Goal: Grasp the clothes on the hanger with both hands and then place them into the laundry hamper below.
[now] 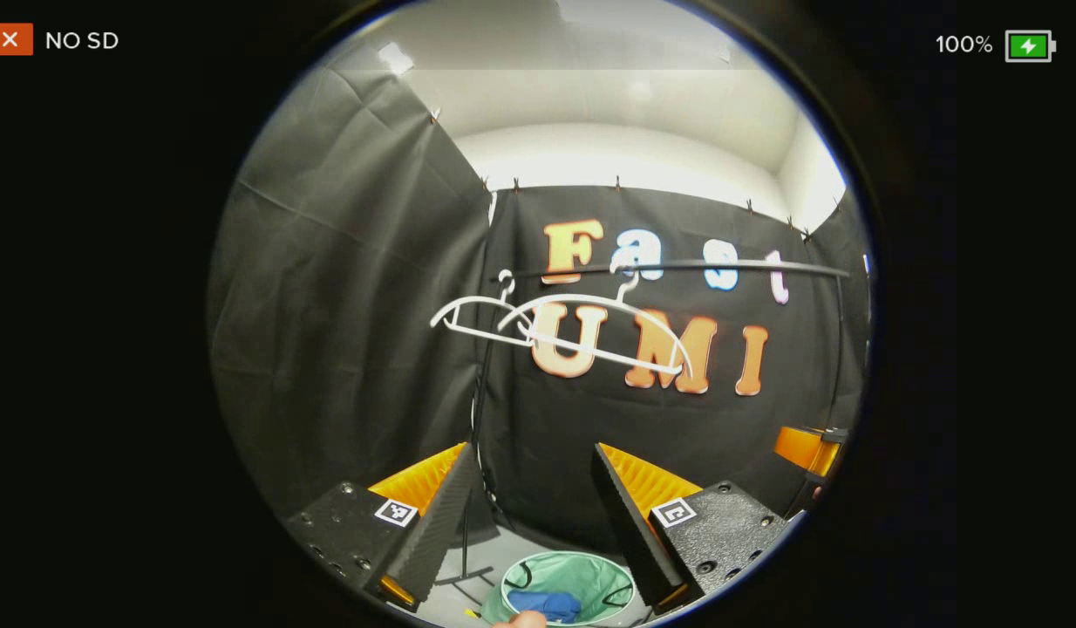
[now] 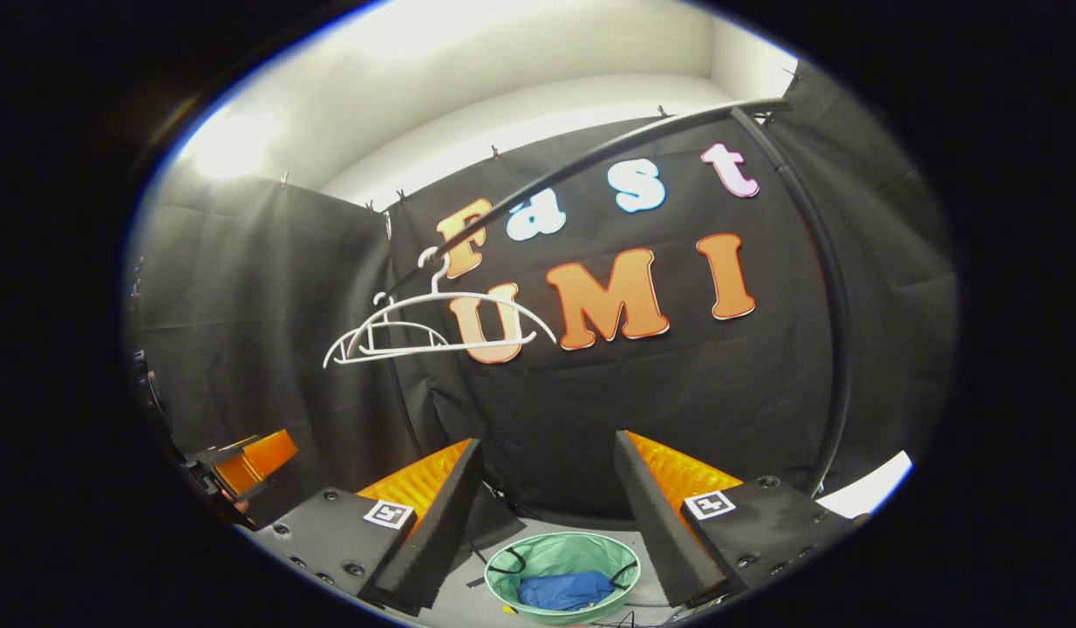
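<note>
Two bare white hangers (image 1: pixel 573 327) hang from the black rail (image 1: pixel 677 266); in the right gripper view the hangers (image 2: pixel 433 327) sit left of centre under the rail (image 2: pixel 590 161). A blue garment (image 1: pixel 545 604) lies inside the green laundry hamper (image 1: pixel 582 571) on the floor, and the right gripper view shows the same blue garment (image 2: pixel 566 590) in the hamper (image 2: pixel 562 551). My left gripper (image 1: pixel 529 506) is open above the hamper, holding nothing. My right gripper (image 2: pixel 547 506) is open too, with nothing between its fingers. The right gripper's orange part (image 1: pixel 804 449) shows at the right edge, the left one (image 2: pixel 250 462) at the lower left.
The rail's black upright (image 2: pixel 839 331) curves down on the right, and another stand leg (image 1: pixel 468 523) reaches the grey floor left of the hamper. Black cloth walls close in the booth on all sides. A fingertip (image 1: pixel 522 620) shows at the bottom edge.
</note>
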Available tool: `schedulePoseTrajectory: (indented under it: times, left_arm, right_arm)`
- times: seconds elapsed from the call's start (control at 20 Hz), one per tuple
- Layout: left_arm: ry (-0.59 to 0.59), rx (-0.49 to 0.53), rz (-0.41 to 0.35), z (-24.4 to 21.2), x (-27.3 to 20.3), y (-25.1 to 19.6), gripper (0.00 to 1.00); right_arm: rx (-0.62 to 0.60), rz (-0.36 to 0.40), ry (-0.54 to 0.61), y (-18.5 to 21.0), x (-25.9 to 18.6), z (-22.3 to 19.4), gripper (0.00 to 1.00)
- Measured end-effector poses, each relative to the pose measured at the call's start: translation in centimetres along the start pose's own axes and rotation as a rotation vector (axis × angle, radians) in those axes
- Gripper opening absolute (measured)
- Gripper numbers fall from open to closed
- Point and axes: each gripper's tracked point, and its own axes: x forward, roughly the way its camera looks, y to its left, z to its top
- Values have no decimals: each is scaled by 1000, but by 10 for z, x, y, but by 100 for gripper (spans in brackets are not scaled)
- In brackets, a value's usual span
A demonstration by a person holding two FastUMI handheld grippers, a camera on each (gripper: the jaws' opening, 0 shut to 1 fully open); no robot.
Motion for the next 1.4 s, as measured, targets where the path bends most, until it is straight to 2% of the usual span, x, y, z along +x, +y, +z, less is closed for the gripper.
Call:
schedulePoseTrajectory:
  times: [0.15, 0.2, 0.35, 0.4, 0.45, 0.5, 0.55, 0.7, 0.75, 0.8, 0.85, 0.95, 1.0, 1.05, 1.4]
  left_arm:
    - [-49, -8, -32, 22, -15, -2, 77]
    - [-46, -26, -47, 23, -16, -1, 80]
    - [-31, -56, -65, 21, -30, 5, 80]
    - [-30, -50, -60, 21, -33, 9, 77]
    - [-29, -39, -55, 22, -39, 12, 80]
    - [-31, -26, -49, 23, -43, 15, 77]
    - [-32, -15, -43, 26, -43, 17, 80]
    - [-25, -10, -37, 26, -47, 21, 80]
    - [-23, -12, -39, 27, -48, 21, 77]
    - [-22, -12, -39, 27, -48, 21, 80]
    - [-22, -11, -40, 28, -49, 23, 80]
    - [-29, -5, -41, 32, -51, 23, 77]
    - [-32, -3, -42, 33, -51, 24, 77]
    - [-34, -2, -42, 34, -51, 24, 80]
    - [-39, -4, -60, 37, -48, 21, 80]
  right_arm:
    - [-56, -21, -49, 2, -23, 15, 97]
    - [-65, -18, -60, 7, -31, 21, 97]
    - [-68, -3, -72, 17, -45, 25, 97]
    - [-66, -2, -75, 18, -49, 25, 97]
    - [-64, -1, -78, 17, -53, 27, 93]
    - [-65, 2, -80, 18, -54, 28, 97]
    - [-70, 6, -80, 19, -56, 27, 97]
    - [-100, 4, -84, 19, -59, 26, 100]
    - [-104, 6, -85, 20, -60, 27, 100]
    - [-103, 9, -84, 22, -59, 27, 100]
    - [-101, 12, -83, 24, -60, 27, 98]
    - [-104, 13, -87, 26, -59, 28, 100]
    - [-107, 14, -87, 27, -58, 28, 98]
    - [-111, 13, -88, 28, -59, 28, 100]
    - [-124, 6, -106, 32, -63, 33, 98]
